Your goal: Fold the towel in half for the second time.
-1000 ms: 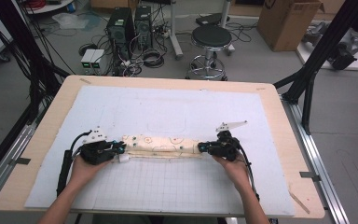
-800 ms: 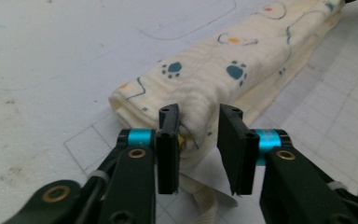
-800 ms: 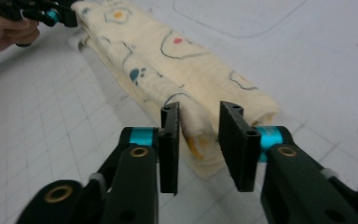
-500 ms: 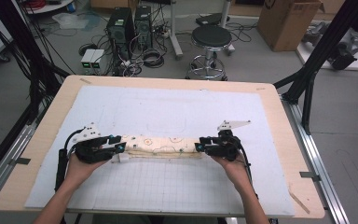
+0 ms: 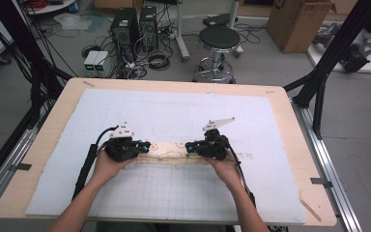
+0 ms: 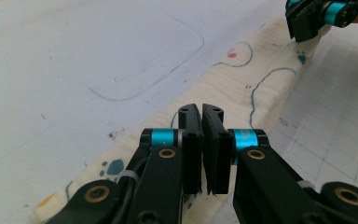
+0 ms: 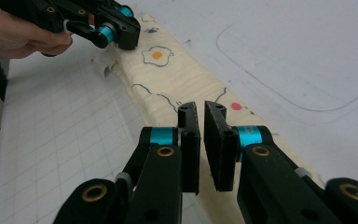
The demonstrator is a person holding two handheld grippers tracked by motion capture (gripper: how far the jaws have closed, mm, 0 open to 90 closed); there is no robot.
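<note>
High view showed the folded cloth [image 5: 166, 152] mid-mat [image 5: 183, 111], open room all round, long axis left-right between both grippers. Left gripper [image 6: 202, 112] sat over its left end, jaws nearly closed, nothing clearly between them. Right gripper [image 7: 201, 108] hovered narrow over the other end. Gripper views showed egg prints.
</note>
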